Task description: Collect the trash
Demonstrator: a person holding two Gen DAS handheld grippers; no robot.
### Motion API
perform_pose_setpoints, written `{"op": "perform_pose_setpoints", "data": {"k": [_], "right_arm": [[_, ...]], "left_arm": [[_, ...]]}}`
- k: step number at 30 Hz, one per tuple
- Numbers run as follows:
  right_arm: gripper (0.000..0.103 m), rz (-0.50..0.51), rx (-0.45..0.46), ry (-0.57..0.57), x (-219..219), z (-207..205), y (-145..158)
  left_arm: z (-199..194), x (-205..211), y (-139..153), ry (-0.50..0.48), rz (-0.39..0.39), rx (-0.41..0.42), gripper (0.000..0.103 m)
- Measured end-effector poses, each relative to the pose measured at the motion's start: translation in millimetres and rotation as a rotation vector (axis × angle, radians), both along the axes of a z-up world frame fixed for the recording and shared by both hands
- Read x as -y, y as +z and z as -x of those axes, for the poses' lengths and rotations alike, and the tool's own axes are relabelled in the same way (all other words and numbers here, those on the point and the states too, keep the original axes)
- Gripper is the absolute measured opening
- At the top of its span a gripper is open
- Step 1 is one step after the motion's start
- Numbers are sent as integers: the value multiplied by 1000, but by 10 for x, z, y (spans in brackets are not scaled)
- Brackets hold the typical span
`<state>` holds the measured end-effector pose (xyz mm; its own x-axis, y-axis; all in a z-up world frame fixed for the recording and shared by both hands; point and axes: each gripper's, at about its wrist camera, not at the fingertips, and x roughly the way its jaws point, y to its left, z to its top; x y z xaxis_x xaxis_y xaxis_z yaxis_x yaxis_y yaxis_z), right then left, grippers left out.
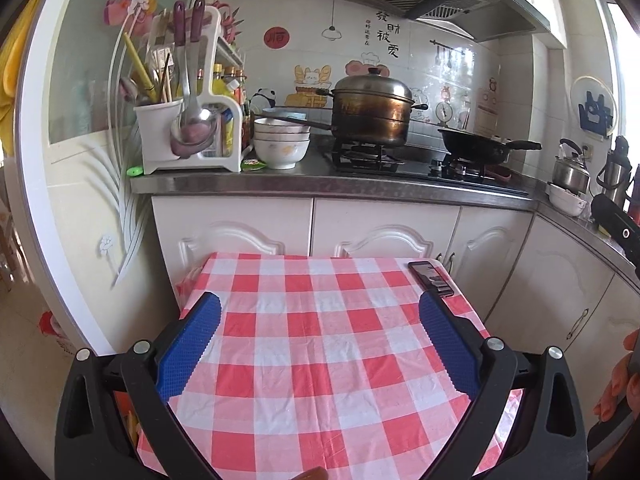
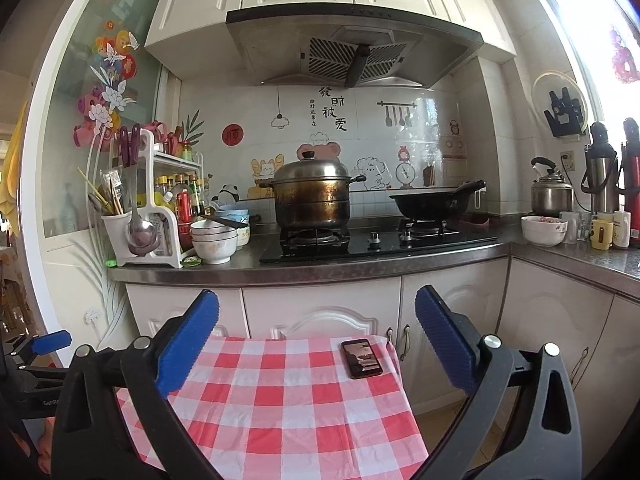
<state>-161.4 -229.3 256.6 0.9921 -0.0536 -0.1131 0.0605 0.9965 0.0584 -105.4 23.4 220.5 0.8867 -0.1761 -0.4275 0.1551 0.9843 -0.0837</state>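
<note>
My left gripper [image 1: 319, 300] hangs open over a small table with a red and white checked cloth [image 1: 320, 360]; nothing is between its blue pads. In the right wrist view my right gripper [image 2: 317, 296] also stands open and holds nothing, above the near part of the same cloth [image 2: 280, 400] and pointing at the counter. A small green wrapper [image 1: 253, 164] [image 2: 191, 261] lies on the counter beside the stacked white bowls [image 1: 282, 146]. No trash shows on the cloth. A blue finger [image 2: 51, 341] of the left gripper shows at the left edge of the right wrist view.
A black phone [image 1: 431, 279] [image 2: 361, 358] lies at the cloth's far right corner. The counter holds a utensil rack [image 1: 188, 120], a steamer pot [image 1: 372, 114] and a wok [image 1: 476, 146] on the hob, a kettle [image 2: 551, 194] and mugs. White cabinet doors [image 1: 384, 232] stand behind the table. A hand [image 1: 624, 380] shows at right.
</note>
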Motion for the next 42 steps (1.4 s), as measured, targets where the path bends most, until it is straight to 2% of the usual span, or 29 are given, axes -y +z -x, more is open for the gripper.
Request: {"op": "perform_pose_setpoints", "data": {"k": [25, 42], "right_arm": [[99, -35, 72, -77, 256, 340, 106], [99, -41, 58, -79, 282, 327, 80]], "left_arm": [[251, 360, 91, -82, 6, 48, 98], [263, 379, 91, -84, 6, 48, 98]]}}
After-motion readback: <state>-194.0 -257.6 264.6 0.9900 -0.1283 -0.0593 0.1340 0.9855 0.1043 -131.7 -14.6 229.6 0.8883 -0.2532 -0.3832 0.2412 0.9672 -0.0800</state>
